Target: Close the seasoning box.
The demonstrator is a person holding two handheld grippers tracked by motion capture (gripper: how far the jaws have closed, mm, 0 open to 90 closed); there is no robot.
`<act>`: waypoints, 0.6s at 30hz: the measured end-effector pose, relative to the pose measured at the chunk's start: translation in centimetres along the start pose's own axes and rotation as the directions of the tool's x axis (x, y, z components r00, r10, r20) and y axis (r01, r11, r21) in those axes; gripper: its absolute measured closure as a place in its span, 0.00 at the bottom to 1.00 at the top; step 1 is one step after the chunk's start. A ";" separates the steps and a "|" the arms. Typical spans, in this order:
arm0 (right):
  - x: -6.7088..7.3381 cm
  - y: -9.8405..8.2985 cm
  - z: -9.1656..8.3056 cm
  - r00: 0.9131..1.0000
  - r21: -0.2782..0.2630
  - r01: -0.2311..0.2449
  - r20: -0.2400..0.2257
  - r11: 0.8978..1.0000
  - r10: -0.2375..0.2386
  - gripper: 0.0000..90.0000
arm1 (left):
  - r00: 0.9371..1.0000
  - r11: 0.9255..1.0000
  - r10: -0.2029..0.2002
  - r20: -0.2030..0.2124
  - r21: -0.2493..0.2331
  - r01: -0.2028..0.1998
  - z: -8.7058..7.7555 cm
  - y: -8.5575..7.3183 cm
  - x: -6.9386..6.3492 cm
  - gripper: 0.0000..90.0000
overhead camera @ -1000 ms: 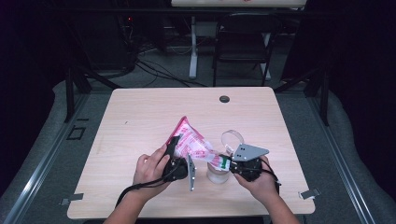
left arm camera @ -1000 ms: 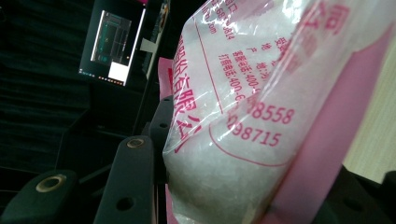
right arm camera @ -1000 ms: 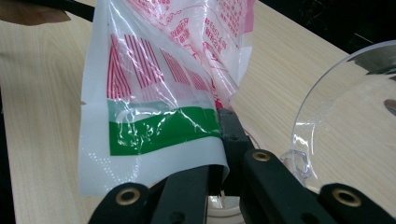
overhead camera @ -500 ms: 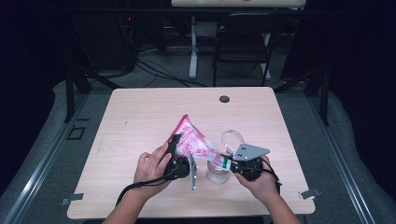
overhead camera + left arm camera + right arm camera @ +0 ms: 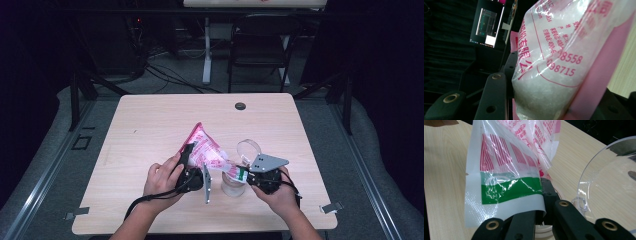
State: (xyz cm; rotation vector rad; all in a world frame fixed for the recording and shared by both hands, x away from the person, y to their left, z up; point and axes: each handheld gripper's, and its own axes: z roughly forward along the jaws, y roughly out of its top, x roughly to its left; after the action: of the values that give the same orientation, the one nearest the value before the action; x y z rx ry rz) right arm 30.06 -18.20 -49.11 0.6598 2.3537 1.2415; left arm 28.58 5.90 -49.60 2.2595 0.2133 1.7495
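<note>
A pink-and-white plastic bag (image 5: 205,150) of white granules is held tilted above the wooden table (image 5: 150,125). My left gripper (image 5: 192,162) is shut on its full lower part; in the left gripper view the bag (image 5: 564,57) bulges between the black jaws. My right gripper (image 5: 244,175) is shut on the bag's lower corner, and in the right gripper view that green-striped edge (image 5: 509,192) is pinched flat between the closed jaws. A clear jar (image 5: 233,186) stands just under that corner. Its clear lid (image 5: 248,148) lies beside it, and a curved clear plastic wall (image 5: 609,182) is close by.
A black round grommet (image 5: 240,106) sits near the table's far edge. A dark chair (image 5: 260,45) and cables stand beyond the table. The left gripper's cable (image 5: 145,200) trails toward the near edge. A lit monitor (image 5: 487,25) glows in the dark background.
</note>
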 end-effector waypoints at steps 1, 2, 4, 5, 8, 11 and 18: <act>0.0 0.0 0.0 1.000 0.000 0.000 0.000 1.000 0.000 1.00 | 1.000 1.000 -0.001 0.001 0.001 0.001 0.0 0.0 0.0 0.66; 0.0 0.0 0.0 1.000 -0.001 -0.001 0.000 1.000 0.001 1.00 | 1.000 1.000 -0.002 0.000 0.000 0.002 0.0 0.0 0.0 0.66; 0.0 0.0 0.0 1.000 0.000 0.000 0.000 1.000 0.000 1.00 | 1.000 1.000 -0.001 0.001 0.000 0.001 0.0 0.0 0.0 0.66; 0.0 0.0 0.0 1.000 -0.001 0.000 0.000 1.000 0.000 1.00 | 1.000 1.000 0.001 -0.001 -0.003 -0.001 0.0 0.0 0.0 0.66; 0.0 0.0 0.0 1.000 0.000 -0.001 0.001 1.000 0.001 1.00 | 1.000 1.000 -0.001 0.000 -0.002 0.001 0.0 0.0 0.0 0.66; 0.0 0.0 0.0 1.000 0.001 0.000 -0.002 1.000 0.000 1.00 | 1.000 1.000 0.001 -0.003 -0.007 -0.001 0.0 -0.1 0.0 0.66; 0.0 0.0 0.0 1.000 0.001 0.001 -0.003 1.000 -0.001 1.00 | 1.000 1.000 0.001 -0.004 -0.006 -0.001 0.0 -0.1 0.0 0.66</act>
State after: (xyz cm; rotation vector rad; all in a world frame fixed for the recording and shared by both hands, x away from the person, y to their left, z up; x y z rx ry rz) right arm 30.05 -18.16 -49.15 0.6570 2.3565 1.2419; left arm 28.58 5.96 -49.62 2.2524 0.2076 1.7533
